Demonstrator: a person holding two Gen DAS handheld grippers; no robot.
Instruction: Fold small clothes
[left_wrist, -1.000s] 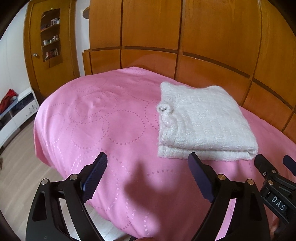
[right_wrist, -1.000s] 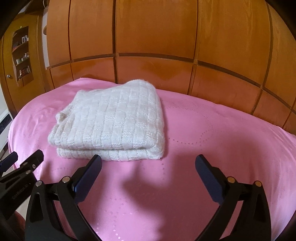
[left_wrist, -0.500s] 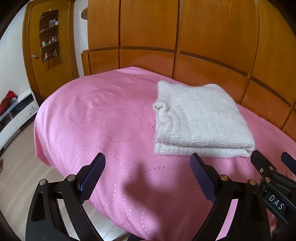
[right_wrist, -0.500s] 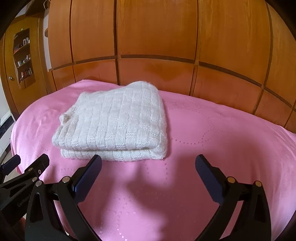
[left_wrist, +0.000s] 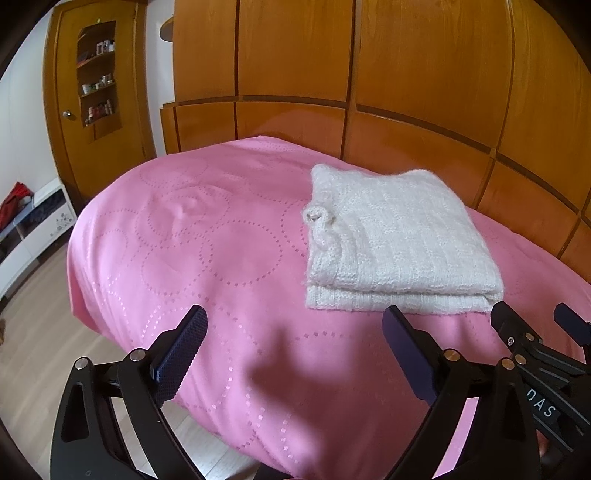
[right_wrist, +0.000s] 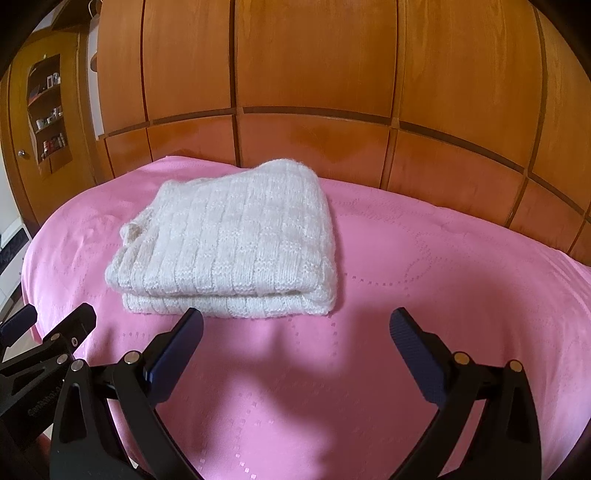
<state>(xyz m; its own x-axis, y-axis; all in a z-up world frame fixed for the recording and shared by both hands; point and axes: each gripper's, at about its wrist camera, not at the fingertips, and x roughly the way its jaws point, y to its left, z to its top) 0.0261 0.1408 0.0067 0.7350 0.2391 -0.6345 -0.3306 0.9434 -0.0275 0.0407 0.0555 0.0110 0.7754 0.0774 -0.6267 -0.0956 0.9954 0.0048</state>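
Observation:
A white knitted garment (left_wrist: 395, 240) lies folded into a neat rectangle on the pink bedspread (left_wrist: 221, 258). It also shows in the right wrist view (right_wrist: 232, 251). My left gripper (left_wrist: 295, 332) is open and empty, held above the bed's near edge, in front and left of the garment. My right gripper (right_wrist: 295, 332) is open and empty, just in front of the garment's near folded edge. The right gripper shows at the right edge of the left wrist view (left_wrist: 535, 325), and the left gripper at the left edge of the right wrist view (right_wrist: 55, 325).
A wooden panelled headboard wall (right_wrist: 314, 92) stands behind the bed. A wooden door with shelves (left_wrist: 96, 81) is at the far left. A low white cabinet (left_wrist: 33, 221) and wood floor (left_wrist: 40, 325) lie left of the bed.
Both grippers have drawn back and risen a little from the folded garment. The garment has stayed in place. Both stay open.

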